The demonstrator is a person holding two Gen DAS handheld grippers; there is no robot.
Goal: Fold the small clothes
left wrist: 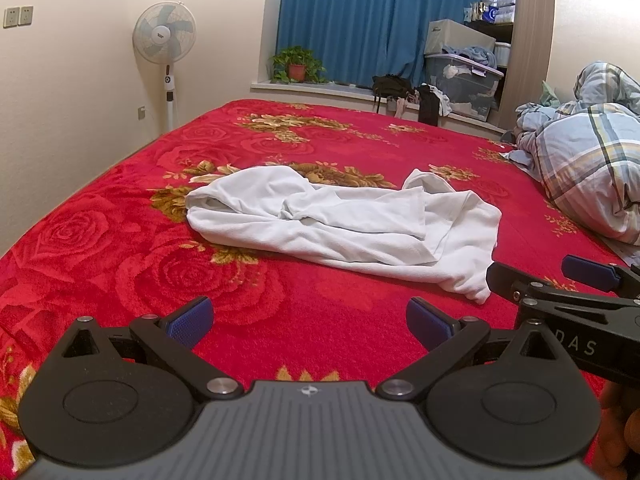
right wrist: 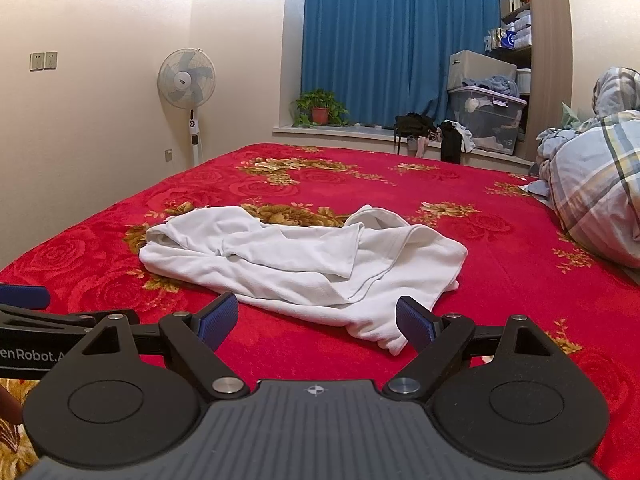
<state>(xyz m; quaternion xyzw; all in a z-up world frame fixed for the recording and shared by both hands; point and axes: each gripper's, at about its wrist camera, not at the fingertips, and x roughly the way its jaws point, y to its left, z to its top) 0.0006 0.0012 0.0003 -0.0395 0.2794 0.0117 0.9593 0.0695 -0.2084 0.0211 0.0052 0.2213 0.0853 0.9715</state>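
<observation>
Folding looks barely begun. The white garment point(left wrist: 344, 228) lies crumpled at the centre of the red floral blanket point(left wrist: 120, 240), layers bunched and a corner trailing toward five o'clock; spreading and every fold remain. Both the left gripper point(left wrist: 308, 322) and the right gripper point(right wrist: 316, 318) hover at six o'clock of it, jaws spread wide, holding nothing.

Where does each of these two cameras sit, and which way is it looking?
Left wrist: on the left gripper, looking forward over its open jaws across the red bedspread at the white garment; the right gripper shows at the right edge.
Right wrist: on the right gripper, jaws open, just short of the garment's near corner; the left gripper shows at left.
Shared: garment, bedspread, fan, blue curtain.
</observation>
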